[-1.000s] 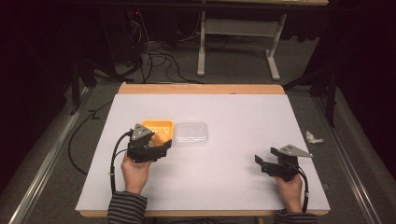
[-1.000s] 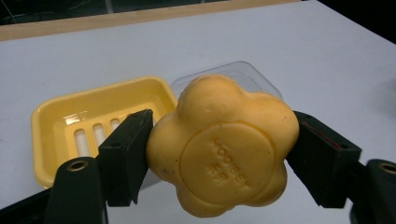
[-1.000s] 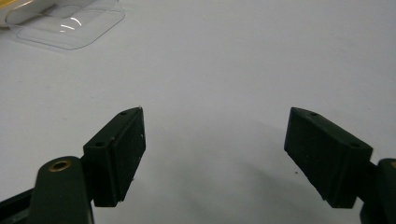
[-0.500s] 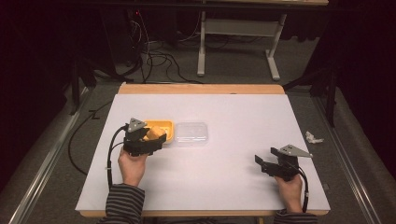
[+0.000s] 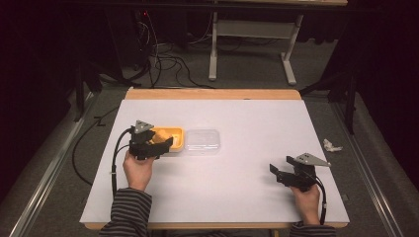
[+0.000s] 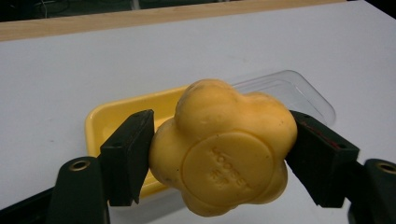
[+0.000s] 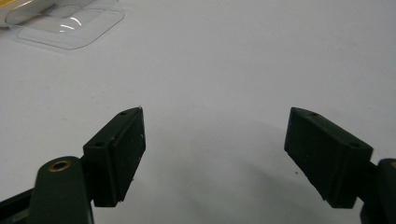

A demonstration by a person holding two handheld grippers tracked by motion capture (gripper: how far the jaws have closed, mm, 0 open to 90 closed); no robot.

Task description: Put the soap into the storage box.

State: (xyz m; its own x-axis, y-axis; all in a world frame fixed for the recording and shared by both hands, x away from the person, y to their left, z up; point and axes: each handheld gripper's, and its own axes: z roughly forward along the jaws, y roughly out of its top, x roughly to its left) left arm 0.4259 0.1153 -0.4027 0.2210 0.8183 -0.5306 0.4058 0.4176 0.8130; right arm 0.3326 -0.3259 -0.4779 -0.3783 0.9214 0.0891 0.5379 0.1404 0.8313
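A lumpy yellow flower-shaped object [image 6: 224, 149] with a round stamped face sits clamped between the two black jaws of my left gripper [image 6: 219, 154]. In the high view that left gripper [image 5: 157, 145] hovers at the near left end of a yellow tray [image 5: 173, 133]. Behind the held object lies the yellow tray [image 6: 116, 116], and beside it a clear plastic lid [image 6: 299, 91]. My right gripper [image 7: 215, 149] stands open over bare white table, nothing between its jaws. The high view puts the right gripper [image 5: 279, 173] near the front right of the table, and the clear lid [image 5: 202, 142] right of the tray.
The white tabletop [image 5: 247, 123] has a wooden far edge [image 5: 212, 94]. The clear lid [image 7: 65, 23] shows at the top left of the right gripper view. A crumpled white scrap [image 5: 332, 145] lies off the table's right side. Cables and desk legs stand on the floor beyond.
My left gripper has drawn back toward the person and to the left with the yellow object in it, uncovering more of the tray. The right gripper has stayed put.
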